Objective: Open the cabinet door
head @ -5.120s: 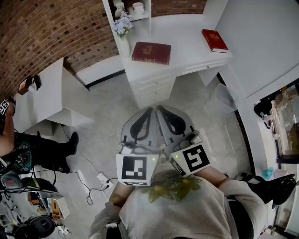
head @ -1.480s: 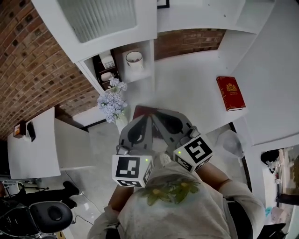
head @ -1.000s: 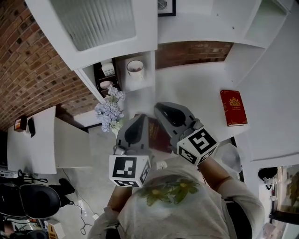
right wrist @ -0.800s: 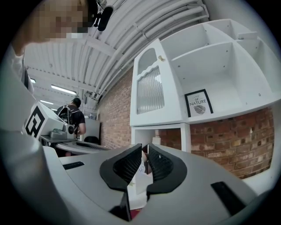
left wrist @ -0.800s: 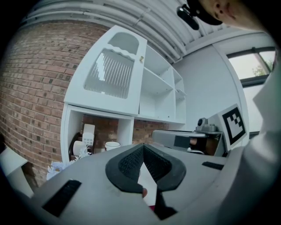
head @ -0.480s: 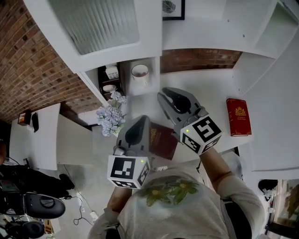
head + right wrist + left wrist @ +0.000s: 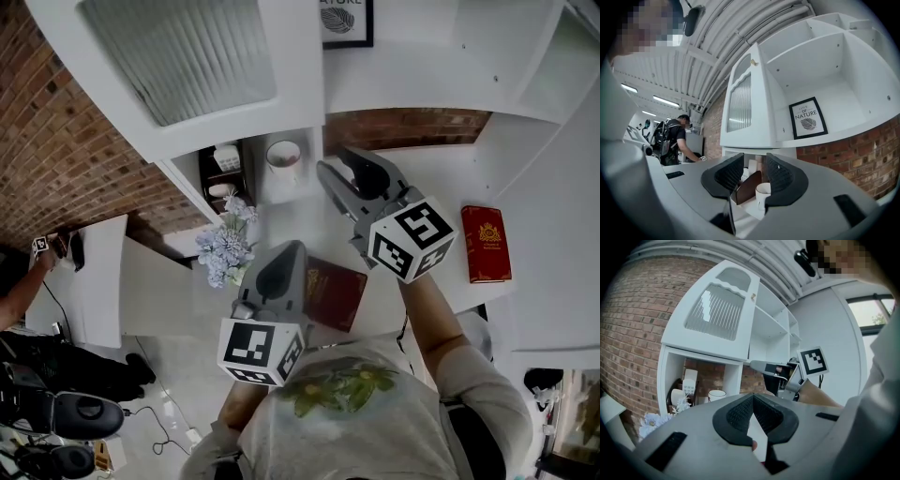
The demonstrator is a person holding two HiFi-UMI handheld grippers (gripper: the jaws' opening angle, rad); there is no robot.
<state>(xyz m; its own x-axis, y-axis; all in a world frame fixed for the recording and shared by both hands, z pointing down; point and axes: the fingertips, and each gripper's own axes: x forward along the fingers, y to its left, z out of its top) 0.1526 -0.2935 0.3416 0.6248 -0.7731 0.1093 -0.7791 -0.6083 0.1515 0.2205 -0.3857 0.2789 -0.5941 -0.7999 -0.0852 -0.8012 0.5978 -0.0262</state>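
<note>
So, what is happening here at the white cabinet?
A person stands at a white desk with tongs in each hand. The right tongs are held up toward the cabinet door, which looks closed; their jaws have just been opening and hold nothing. The left tongs sit lower, shut and empty, near a dark red book. The door is not yet touched.

My head view looks steeply down from above the person onto the white bench (image 7: pixel 441 178), with the cabinet door (image 7: pixel 178 56) at its upper left. The left gripper view faces the cabinet from farther back, and the right gripper view faces it from nearer. All three views share that door and the mug (image 7: pixel 283 153) in the niche below it.
</note>
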